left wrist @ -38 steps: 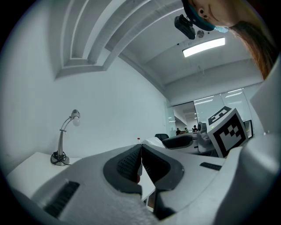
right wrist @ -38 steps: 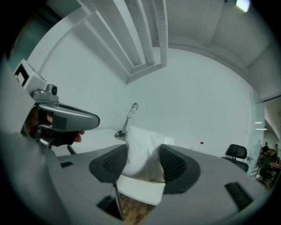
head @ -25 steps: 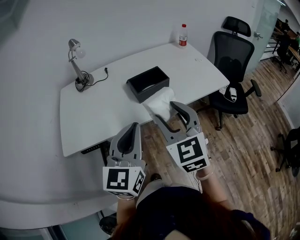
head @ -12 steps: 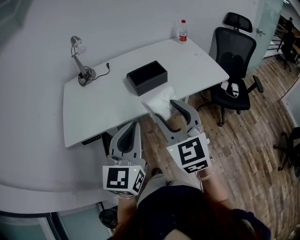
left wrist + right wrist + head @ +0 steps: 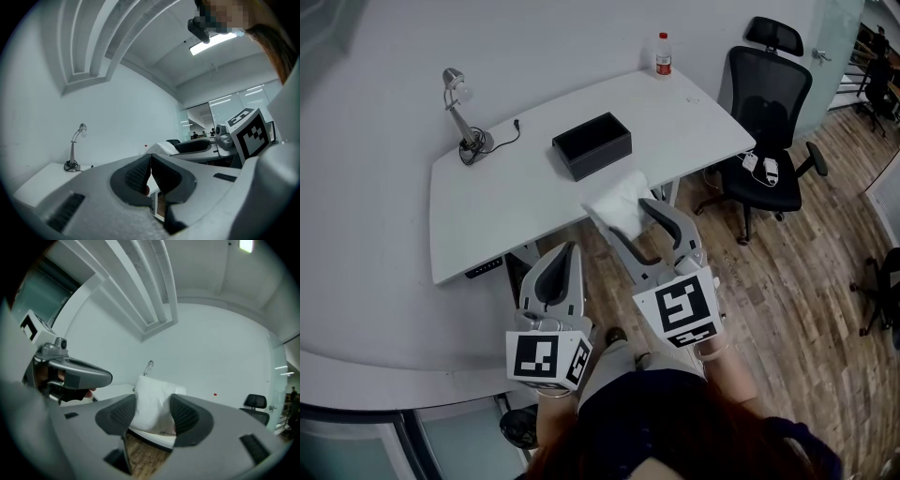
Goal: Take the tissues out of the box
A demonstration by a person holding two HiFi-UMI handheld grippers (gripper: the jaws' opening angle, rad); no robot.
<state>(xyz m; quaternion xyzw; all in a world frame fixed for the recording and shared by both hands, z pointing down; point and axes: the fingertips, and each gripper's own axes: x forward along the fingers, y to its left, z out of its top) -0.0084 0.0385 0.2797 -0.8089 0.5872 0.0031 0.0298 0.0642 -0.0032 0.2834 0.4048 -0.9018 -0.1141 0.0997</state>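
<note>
The right gripper (image 5: 630, 225) clamps the tissues (image 5: 617, 199) in wide-spread jaws. The box (image 5: 592, 145) sits ahead on the bench (image 5: 506, 206), well apart. The left gripper (image 5: 565, 253) is closed and empty.

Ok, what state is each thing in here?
Left tool: shut, empty.
Right tool: shut on tissues.
Tissues: out of the box, held in the air.
Box: open-topped, on the desk.
Bottle: upright, capped.
Lamp: upright, plug lying on the desk.
</note>
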